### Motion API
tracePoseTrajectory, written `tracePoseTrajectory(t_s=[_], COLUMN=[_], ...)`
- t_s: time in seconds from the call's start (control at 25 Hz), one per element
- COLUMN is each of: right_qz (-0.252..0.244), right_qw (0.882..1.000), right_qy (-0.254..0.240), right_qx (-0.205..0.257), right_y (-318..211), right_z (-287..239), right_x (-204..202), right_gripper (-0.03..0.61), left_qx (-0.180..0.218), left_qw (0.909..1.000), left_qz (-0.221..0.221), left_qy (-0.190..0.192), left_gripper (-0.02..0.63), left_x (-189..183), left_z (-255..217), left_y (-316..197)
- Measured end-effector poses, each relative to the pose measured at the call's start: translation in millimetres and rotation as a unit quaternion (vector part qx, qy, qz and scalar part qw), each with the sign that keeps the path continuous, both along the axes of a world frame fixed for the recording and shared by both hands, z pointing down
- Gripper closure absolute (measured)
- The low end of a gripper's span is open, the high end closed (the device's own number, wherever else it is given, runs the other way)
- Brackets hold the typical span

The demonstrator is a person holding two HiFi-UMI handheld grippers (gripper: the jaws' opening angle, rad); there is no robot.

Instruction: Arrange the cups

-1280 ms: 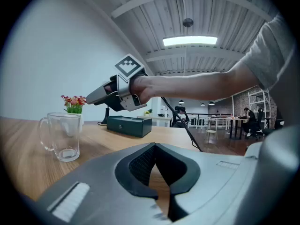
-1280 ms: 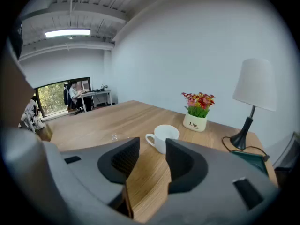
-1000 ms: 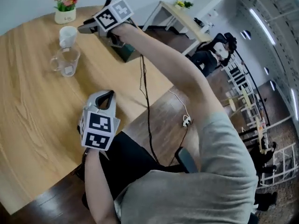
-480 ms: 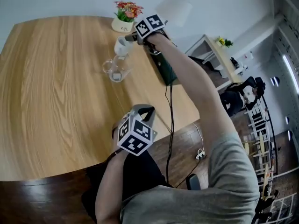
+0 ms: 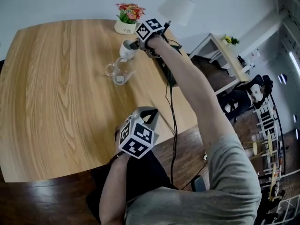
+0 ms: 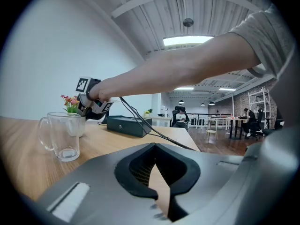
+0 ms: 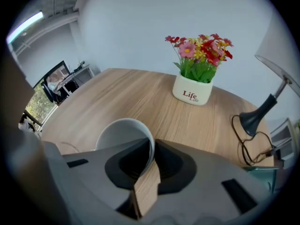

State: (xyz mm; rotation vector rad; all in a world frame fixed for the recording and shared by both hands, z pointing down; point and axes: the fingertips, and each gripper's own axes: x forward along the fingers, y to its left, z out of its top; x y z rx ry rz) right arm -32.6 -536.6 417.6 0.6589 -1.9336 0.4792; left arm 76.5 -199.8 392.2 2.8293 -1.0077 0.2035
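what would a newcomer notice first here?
The right tool at the table's far side: its jaws have just closed onto the white cup's rim, near the flower pot. A glass mug stands right beside the cup. The left tool is shut and empty at the near edge.

round wooden table (image 5: 56, 102), dark floor (image 5: 37, 203), white wall (image 5: 56, 1).

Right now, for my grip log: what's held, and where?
Right gripper, jaws just closed, pinches the white cup's rim; left gripper holds nothing.
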Motion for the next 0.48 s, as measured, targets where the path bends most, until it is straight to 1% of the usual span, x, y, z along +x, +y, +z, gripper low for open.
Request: tracePoseTrajectory(t_s=[0.12, 0.2, 0.24, 0.36, 0.48], right_qz=[0.018, 0.05, 0.069, 0.129, 0.173], right_qw=[0.999, 0.997, 0.995, 0.988, 0.981], right_qy=[-0.038, -0.059, -0.061, -0.04, -0.009], right_qx=[0.005, 0.023, 0.035, 0.073, 0.084], right_y=[-6, -18, -26, -47, -54], right_z=[-23, -51, -66, -101, -109], right_x=[24, 57, 80, 160, 226], right_gripper=[0.535, 0.535, 0.535, 0.535, 0.535], left_qx=[0.001, 0.001, 0.001, 0.001, 0.001], left_qw=[1.0, 1.0, 1.0, 1.0, 1.0], left_qz=[0.0, -0.001, -0.001, -0.001, -0.001], left_qy=[-0.001, -0.001, -0.001, 0.0, 0.0], left_gripper=[0.604, 0.604, 0.604, 0.604, 0.604], left_x=[-3, -3, -4, -4, -4], left_z=[0, 0, 0, 0, 1], left_y=[0, 0, 1, 1, 2])
